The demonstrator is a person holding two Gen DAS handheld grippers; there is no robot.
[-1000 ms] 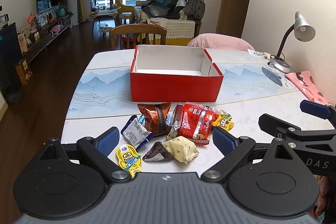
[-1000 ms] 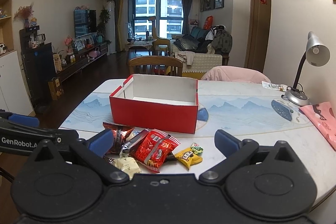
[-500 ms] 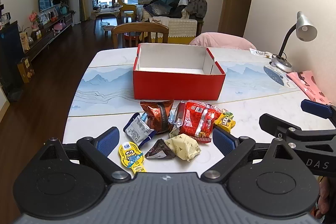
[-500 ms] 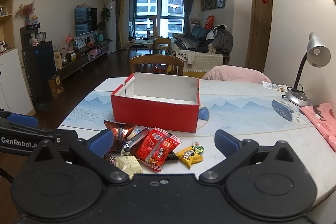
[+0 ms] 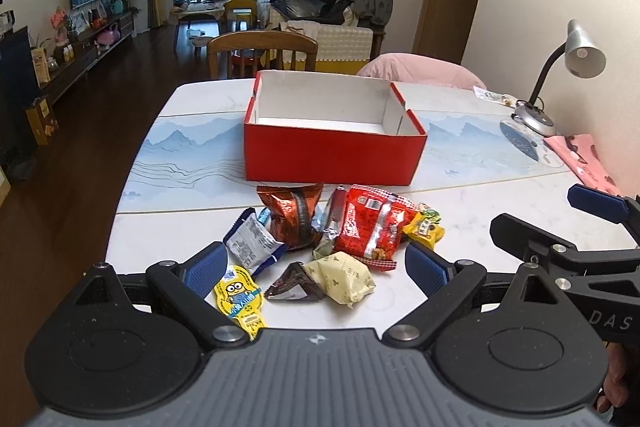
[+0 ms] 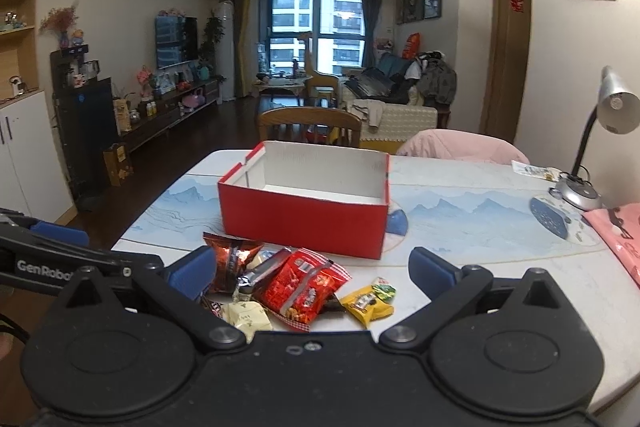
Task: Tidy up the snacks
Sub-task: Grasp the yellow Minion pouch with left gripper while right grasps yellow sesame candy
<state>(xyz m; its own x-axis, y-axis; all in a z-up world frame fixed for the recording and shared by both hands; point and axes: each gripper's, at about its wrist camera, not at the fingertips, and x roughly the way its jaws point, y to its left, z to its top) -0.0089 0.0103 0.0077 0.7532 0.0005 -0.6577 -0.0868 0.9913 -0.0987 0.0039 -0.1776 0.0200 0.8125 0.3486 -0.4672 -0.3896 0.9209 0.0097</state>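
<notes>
**Light, crinkly packets wait before the empty box**

Our left gripper [image 5: 312,263] and right gripper [image 6: 312,269] both hang spread wide, grasping nothing. From the left, yellow cartoon sachet [image 5: 240,297], brown foil bag [image 5: 294,217] and red packet [image 5: 374,225] lie heaped just before the red box [image 5: 332,157]. We judge them light, soft and slippery, so pinch a crimped edge.

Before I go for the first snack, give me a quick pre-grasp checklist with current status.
1. Left gripper open, holding nothing: ok.
2. Right gripper open, holding nothing: ok.
3. Red box open-topped, visible inside bare: ok.
4. Snacks lying singly for a clean pick: not ok; the red packet overlaps the silver wrapper.
5. Yellow minion packet lies clear of the pile: ok.
6. Pale yellow packet free of the dark wrapper beside it: cannot tell.
</notes>
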